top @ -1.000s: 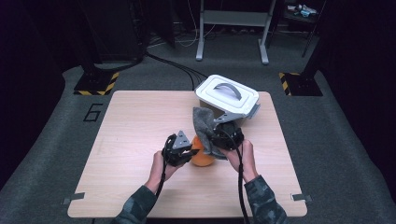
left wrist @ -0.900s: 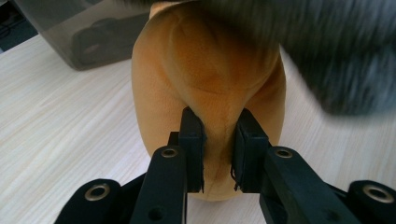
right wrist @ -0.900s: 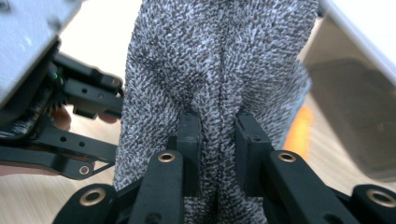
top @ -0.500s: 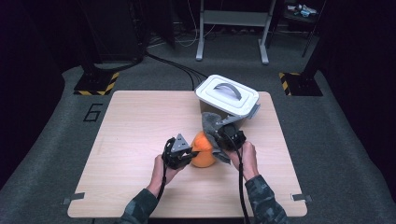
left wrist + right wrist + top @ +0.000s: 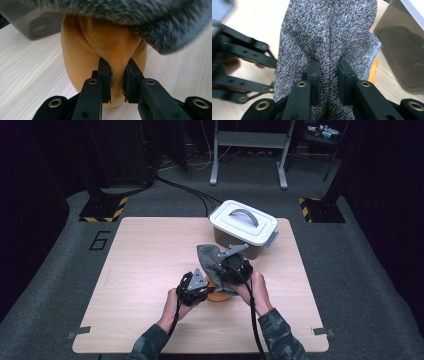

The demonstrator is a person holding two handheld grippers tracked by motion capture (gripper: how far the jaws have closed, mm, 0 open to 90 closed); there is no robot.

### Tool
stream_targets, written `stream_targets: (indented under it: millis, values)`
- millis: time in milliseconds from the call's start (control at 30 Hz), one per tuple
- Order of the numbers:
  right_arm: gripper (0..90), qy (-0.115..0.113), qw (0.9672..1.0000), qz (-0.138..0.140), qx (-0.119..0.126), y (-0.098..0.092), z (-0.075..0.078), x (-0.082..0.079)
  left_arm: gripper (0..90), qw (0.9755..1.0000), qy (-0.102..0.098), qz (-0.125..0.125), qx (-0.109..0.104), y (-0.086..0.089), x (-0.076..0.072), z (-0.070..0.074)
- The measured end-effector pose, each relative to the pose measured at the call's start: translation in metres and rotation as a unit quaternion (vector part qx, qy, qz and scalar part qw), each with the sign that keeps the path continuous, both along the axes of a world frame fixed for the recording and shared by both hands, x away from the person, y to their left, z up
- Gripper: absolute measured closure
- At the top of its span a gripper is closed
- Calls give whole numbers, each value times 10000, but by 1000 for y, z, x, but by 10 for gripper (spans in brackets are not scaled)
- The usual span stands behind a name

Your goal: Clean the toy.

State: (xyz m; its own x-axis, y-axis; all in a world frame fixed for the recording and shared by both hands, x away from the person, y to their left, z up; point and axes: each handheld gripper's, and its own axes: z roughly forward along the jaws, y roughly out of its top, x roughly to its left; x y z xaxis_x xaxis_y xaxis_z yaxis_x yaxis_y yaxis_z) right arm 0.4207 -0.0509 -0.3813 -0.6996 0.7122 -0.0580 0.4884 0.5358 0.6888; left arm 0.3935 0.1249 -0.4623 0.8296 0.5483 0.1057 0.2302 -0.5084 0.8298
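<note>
An orange cloth (image 5: pixel 100 47) lies bunched on the wooden table (image 5: pixel 145 250). My left gripper (image 5: pixel 117 75) is shut on a fold of it. In the high view the left gripper (image 5: pixel 200 291) sits at the left side of the orange cloth (image 5: pixel 219 296). My right gripper (image 5: pixel 328 72) is shut on a ridge of a grey terry cloth (image 5: pixel 329 30). The right gripper (image 5: pixel 229 270) holds the grey cloth (image 5: pixel 207 256) draped over the orange cloth, and its fuzzy edge (image 5: pixel 155 17) hangs across the top of the left gripper view.
A grey bin with a white handled lid (image 5: pixel 243 222) stands at the table's far right, close behind the cloths. Its dark wall (image 5: pixel 404 50) rises just right of the grey cloth. The table's left half is bare wood. Dark floor and stands surround the table.
My right gripper has shifted slightly with the grey cloth, which now covers more of the orange cloth than half a second ago. The left gripper has stayed put.
</note>
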Motion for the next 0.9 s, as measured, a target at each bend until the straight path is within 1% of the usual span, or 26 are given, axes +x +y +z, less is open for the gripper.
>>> stream_targets:
  millis: [67,133,167,200,233,267,300,333,367,400,433,467,500,533,567,600,633,667,700,733,800,833,867,900]
  values:
    - [748,39,10000,-9,38,-2,-1,2,787,9999,38,46,-95,4,-1,-3]
    - [749,49,9999,-92,4,-7,-4,7,787,9999,32,53,-143,6,-1,-4]
    - [749,38,9998,-205,-37,-10,-5,9,788,9998,45,66,-163,6,-2,-4]
    - [749,18,9995,-258,-160,-13,-6,10,788,9998,43,66,-173,6,-2,-4]
    - [750,51,9991,-383,-197,-17,-8,12,788,9998,68,53,-182,7,-2,-5]
    - [750,96,9985,-517,-115,-25,-14,18,787,9998,55,45,-192,8,-2,-6]
    - [750,76,9979,-606,-199,-29,-17,20,787,9998,76,28,-198,9,-2,-6]
    - [750,136,9974,-686,-185,-33,-20,22,786,9997,87,33,-209,9,-3,-6]
    - [750,136,9974,-686,-185,-33,-20,22,786,9997,87,33,-209,9,-3,-6]
    - [750,195,9968,-767,-142,-38,-26,25,785,9997,117,43,-232,11,-3,-7]
    - [750,195,9968,-767,-142,-38,-26,25,782,9997,117,43,-232,11,-3,-7]
    - [750,245,9964,-800,-125,-39,-26,25,782,9996,133,61,-238,12,-3,-7]
    - [750,252,9963,-827,-9,-38,-27,24,764,9996,125,84,-255,12,-2,-7]
    - [752,242,9963,-827,15,-35,-26,21,656,9990,218,201,-327,12,-2,-5]
    - [752,242,9963,-827,15,-35,-26,21,597,9990,218,201,-327,12,-2,-5]
    - [753,191,9968,-778,8,-35,-26,21,597,9986,264,300,-340,12,-1,-3]
    - [754,169,9965,-813,-27,-31,-27,19,492,9981,258,452,-334,9,0,-2]
    - [754,169,9965,-813,-27,-31,-27,19,462,9981,258,452,-334,9,0,-2]
    - [754,153,9967,-803,-9,-31,-27,18,462,9978,263,503,-351,9,1,-2]
    - [755,94,9967,-804,-33,-30,-27,16,509,9980,243,475,-334,7,1,-3]
    - [755,88,9968,-794,-52,-30,-27,13,628,9983,266,429,-300,7,1,-3]
    - [755,88,9968,-794,-52,-30,-27,13,628,9983,297,398,-289,8,1,-4]
    - [754,-7,9974,-633,-338,-29,-25,12,698,9985,280,359,-314,8,1,-6]
    - [754,-7,9974,-633,-338,-29,-25,12,710,9985,280,359,-314,8,1,-6]
